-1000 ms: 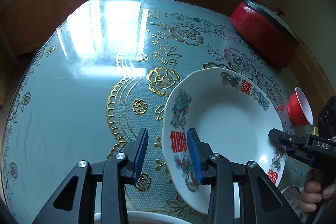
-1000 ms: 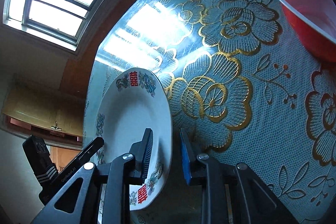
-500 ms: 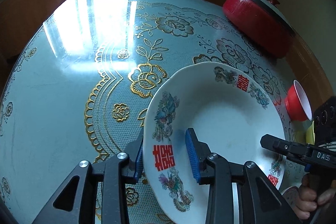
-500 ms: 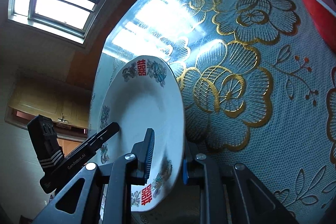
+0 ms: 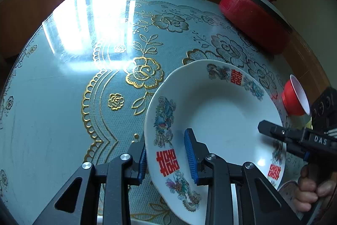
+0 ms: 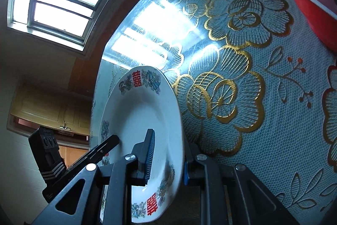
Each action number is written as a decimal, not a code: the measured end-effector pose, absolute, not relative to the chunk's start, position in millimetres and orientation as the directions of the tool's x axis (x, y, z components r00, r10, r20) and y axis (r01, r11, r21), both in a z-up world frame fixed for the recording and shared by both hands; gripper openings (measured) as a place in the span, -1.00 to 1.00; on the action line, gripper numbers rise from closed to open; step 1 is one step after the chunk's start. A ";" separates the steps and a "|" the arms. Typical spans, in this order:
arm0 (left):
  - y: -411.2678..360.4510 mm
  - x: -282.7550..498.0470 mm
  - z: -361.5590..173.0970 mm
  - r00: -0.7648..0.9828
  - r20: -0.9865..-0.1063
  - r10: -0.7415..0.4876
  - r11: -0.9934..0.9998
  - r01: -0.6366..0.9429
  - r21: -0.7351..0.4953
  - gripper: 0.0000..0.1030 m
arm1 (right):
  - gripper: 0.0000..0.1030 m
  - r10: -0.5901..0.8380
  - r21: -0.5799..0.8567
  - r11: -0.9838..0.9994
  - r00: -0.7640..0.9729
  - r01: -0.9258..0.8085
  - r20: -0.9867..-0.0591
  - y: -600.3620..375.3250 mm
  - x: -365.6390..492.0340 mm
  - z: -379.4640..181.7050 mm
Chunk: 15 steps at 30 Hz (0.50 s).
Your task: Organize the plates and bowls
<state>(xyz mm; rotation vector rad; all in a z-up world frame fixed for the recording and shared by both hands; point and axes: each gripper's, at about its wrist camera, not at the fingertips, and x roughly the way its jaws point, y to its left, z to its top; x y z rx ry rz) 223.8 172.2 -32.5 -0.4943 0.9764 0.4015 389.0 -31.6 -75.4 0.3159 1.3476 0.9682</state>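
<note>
A white plate (image 5: 221, 119) with red characters and dragon prints is tilted up off the table, with my two grippers at opposite edges. My right gripper (image 6: 167, 163) is shut on its rim, one pad on the inner face and the other behind it. My left gripper (image 5: 166, 157) straddles the near rim: one blue pad (image 5: 190, 153) lies over the inner face and the other sits under the edge. Its jaws are closing, with a gap still showing. In the left wrist view the right gripper's upper finger (image 5: 280, 132) reaches over the plate (image 6: 143, 115), held by a hand (image 5: 309, 189).
A red bowl (image 5: 294, 98) stands just right of the plate, also close in the right wrist view (image 6: 311, 3). A lidded red pot (image 5: 252, 18) sits at the table's far right edge. A patterned dish (image 5: 288, 189) lies under the hand. The round table (image 5: 63, 98) has a blue and gold floral cover.
My left gripper has slid right until its jaws straddle the plate's rim, and they have narrowed. My right gripper has shut on the opposite rim, and the plate has tipped up.
</note>
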 end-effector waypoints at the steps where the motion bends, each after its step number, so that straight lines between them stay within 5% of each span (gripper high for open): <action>1: 166.7 221.6 -32.0 0.502 -0.859 0.103 0.826 -0.524 -0.207 -0.37 | -0.58 0.730 0.688 0.600 -0.073 -0.408 -0.680 -33.9 389.6 -74.0; 15: 157.0 233.9 -34.6 0.497 -0.856 0.141 0.849 -0.505 -0.153 -0.18 | -0.58 0.723 0.683 0.596 -0.090 -0.422 -0.685 -45.2 387.3 -69.6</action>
